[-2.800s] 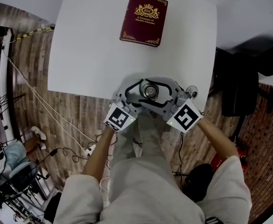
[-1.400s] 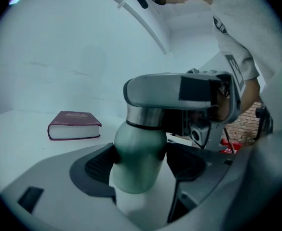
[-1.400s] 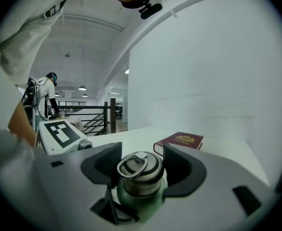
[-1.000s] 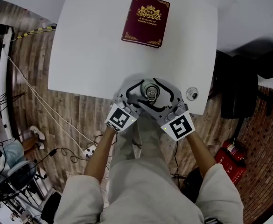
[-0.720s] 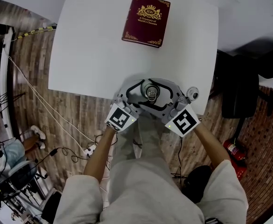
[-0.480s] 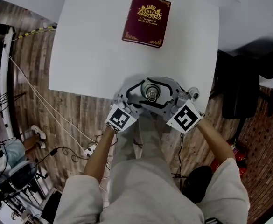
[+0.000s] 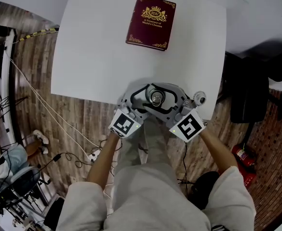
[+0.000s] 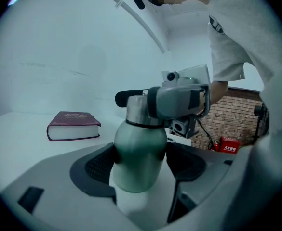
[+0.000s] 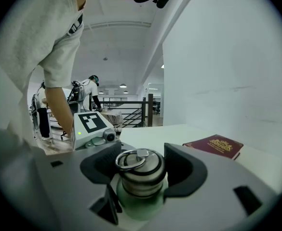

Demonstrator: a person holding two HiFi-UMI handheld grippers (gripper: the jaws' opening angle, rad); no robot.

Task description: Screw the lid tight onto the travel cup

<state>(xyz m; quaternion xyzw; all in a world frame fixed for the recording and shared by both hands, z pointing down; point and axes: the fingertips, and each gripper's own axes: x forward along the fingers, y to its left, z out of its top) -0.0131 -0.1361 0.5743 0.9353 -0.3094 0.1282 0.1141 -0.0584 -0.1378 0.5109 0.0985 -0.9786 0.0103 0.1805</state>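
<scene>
The left gripper [image 8: 141, 165] clamps the travel cup [image 8: 140, 138] by its steel body, evidently to steady it at the near edge of the white table [image 7: 97, 47]. The right gripper [image 9: 140, 173] is closing its jaws round the ring-topped lid [image 9: 141, 160], apparently for a fresh tightening turn. A second ago its marker cube sat swung further left. A maroon book [image 7: 151, 22] lies at the far side.

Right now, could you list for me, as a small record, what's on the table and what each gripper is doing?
table: white, book lying closed at the far side
travel cup: green, upright near the near edge, steel ring lid on top
left gripper: clamped on the cup's body
right gripper: jaws closing with the lid between them
</scene>
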